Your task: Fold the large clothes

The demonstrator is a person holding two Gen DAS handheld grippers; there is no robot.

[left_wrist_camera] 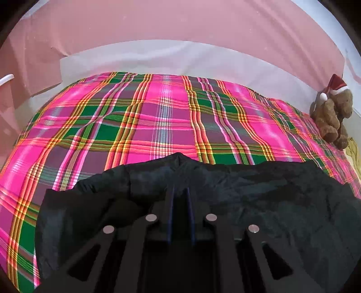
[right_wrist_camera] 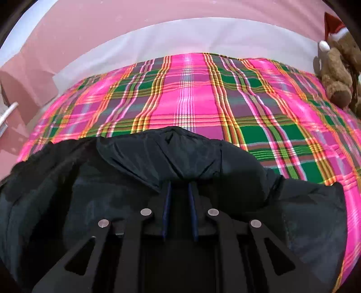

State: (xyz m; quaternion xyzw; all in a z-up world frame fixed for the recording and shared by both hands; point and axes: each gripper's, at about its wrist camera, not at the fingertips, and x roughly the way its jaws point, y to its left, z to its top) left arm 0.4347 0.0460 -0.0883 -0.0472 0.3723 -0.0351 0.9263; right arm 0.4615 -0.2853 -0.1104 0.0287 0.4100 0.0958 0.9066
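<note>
A large black garment (left_wrist_camera: 259, 198) of thin, crinkled cloth lies on a bed under a pink and green plaid cover (left_wrist_camera: 158, 117). My left gripper (left_wrist_camera: 180, 190) is shut on a raised fold of the garment, which peaks just beyond the fingertips. In the right wrist view the same black garment (right_wrist_camera: 90, 191) fills the lower half. My right gripper (right_wrist_camera: 179, 183) is shut on another bunched fold of it, and the cloth drapes down on both sides. The fingertips of both grippers are buried in the dark cloth.
A brown teddy bear (left_wrist_camera: 331, 117) in a red Santa hat sits at the bed's right edge, seen too in the right wrist view as the teddy bear (right_wrist_camera: 338, 74). A white sheet edge (left_wrist_camera: 169, 58) and a pink wall (left_wrist_camera: 158, 20) lie beyond. The plaid cover (right_wrist_camera: 203, 94) stretches ahead.
</note>
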